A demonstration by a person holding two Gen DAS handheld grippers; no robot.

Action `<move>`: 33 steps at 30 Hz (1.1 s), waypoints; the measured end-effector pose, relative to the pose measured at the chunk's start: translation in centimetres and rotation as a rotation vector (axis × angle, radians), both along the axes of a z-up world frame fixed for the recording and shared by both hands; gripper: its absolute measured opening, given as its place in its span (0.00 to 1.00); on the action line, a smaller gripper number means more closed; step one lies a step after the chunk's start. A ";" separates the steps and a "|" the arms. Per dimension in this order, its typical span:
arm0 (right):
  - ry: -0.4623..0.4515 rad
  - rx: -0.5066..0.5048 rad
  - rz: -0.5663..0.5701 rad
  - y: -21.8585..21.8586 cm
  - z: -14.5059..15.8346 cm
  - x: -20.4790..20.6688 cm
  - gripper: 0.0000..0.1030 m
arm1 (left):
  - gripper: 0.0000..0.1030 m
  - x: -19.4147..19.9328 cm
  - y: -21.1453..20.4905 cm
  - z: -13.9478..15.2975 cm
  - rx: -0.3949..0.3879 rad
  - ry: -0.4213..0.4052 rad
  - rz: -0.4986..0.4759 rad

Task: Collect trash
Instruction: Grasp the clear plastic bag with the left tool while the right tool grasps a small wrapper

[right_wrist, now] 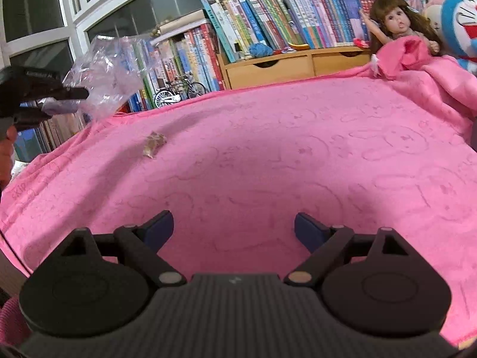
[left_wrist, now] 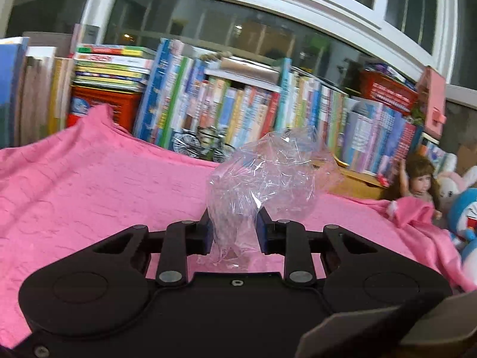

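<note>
A crumpled clear plastic wrapper [left_wrist: 262, 179] is pinched between the blue pads of my left gripper [left_wrist: 234, 226], held up off the pink blanket [left_wrist: 89, 185]. From the right wrist view the same wrapper [right_wrist: 104, 71] hangs in the air at the far left, in the left gripper [right_wrist: 79, 100]. A small brownish scrap of trash [right_wrist: 153, 145] lies on the pink blanket [right_wrist: 298, 155], left of centre. My right gripper [right_wrist: 234, 226] stands open low over the near part of the blanket, nothing between its fingers.
Rows of books [right_wrist: 268, 24] and a wooden drawer unit [right_wrist: 295, 62] line the far side, with a small model bicycle [right_wrist: 179, 91] in front. A doll [right_wrist: 399, 24] and a blue plush toy [right_wrist: 460, 15] sit at the blanket's far right corner. A window [left_wrist: 238, 29] is behind.
</note>
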State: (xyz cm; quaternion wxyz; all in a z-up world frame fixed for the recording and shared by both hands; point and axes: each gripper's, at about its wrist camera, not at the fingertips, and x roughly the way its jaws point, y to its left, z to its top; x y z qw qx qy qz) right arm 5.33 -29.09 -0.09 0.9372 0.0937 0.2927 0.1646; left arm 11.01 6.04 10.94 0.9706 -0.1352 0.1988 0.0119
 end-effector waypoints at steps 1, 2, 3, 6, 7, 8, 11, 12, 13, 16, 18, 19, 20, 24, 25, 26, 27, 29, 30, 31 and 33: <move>-0.007 0.001 0.013 0.6 0.3 0.7 0.91 | 0.26 -0.1 0.2 -0.1 0.007 0.004 0.017; -0.010 -0.002 0.027 1.2 0.5 1.3 0.91 | 0.26 -0.2 0.5 -0.3 0.013 0.007 0.032; -0.013 -0.009 0.049 2.1 0.8 2.1 0.91 | 0.26 -0.3 0.7 -0.5 0.020 0.010 0.043; -0.020 -0.037 0.121 5.4 1.5 4.8 0.91 | 0.26 -0.1 1.6 -1.3 0.052 0.026 0.085; -0.016 -0.045 0.143 6.5 1.6 5.6 0.91 | 0.26 -0.1 2.0 -1.5 0.059 0.030 0.103; -0.014 -0.055 0.167 7.9 1.7 6.8 0.91 | 0.26 -0.1 2.4 -1.8 0.062 0.031 0.119; -0.002 -0.093 0.218 11.5 1.6 9.8 0.90 | 0.26 0.0 3.7 -2.6 0.072 0.025 0.171; 0.000 -0.110 0.228 12.6 1.5 10.6 0.90 | 0.26 0.0 4.1 -2.9 0.077 0.023 0.189; 0.004 -0.129 0.238 13.7 1.3 11.4 0.90 | 0.26 0.1 4.6 -3.1 0.080 0.022 0.207; 0.028 -0.188 0.261 17.1 0.6 14.4 0.88 | 0.26 0.2 5.8 -3.9 0.074 0.026 0.246; 0.051 -0.218 0.266 18.6 0.2 16.0 0.85 | 0.26 0.4 6.5 -4.5 0.072 0.038 0.257; 0.069 -0.234 0.265 19.3 -0.1 16.8 0.81 | 0.26 0.5 6.7 -4.8 0.074 0.045 0.262; 0.093 -0.253 0.261 19.8 -0.4 17.5 0.72 | 0.26 0.6 6.9 -5.1 0.078 0.052 0.265; 0.077 -0.306 0.242 20.5 -0.3 17.8 0.39 | 0.26 0.8 7.4 -6.0 0.085 0.071 0.265; 0.078 -0.310 0.240 20.3 -0.1 17.6 0.21 | 0.26 0.8 7.4 -6.1 0.088 0.073 0.263; 0.078 -0.306 0.236 19.8 0.1 17.4 0.21 | 0.26 0.8 7.3 -6.2 0.089 0.075 0.261; 0.076 -0.298 0.235 19.4 0.3 17.2 0.21 | 0.26 0.8 7.2 -6.2 0.090 0.076 0.258; 0.066 -0.286 0.229 18.3 0.6 16.5 0.21 | 0.26 0.7 6.9 -6.1 0.091 0.076 0.248; 0.062 -0.281 0.224 17.9 0.7 16.3 0.21 | 0.26 0.6 6.6 -6.1 0.094 0.075 0.242; 0.058 -0.273 0.219 17.2 0.9 15.7 0.21 | 0.26 0.5 6.3 -6.0 0.098 0.073 0.236; 0.045 -0.261 0.214 16.2 1.3 14.9 0.21 | 0.26 0.2 5.6 -5.7 0.109 0.068 0.218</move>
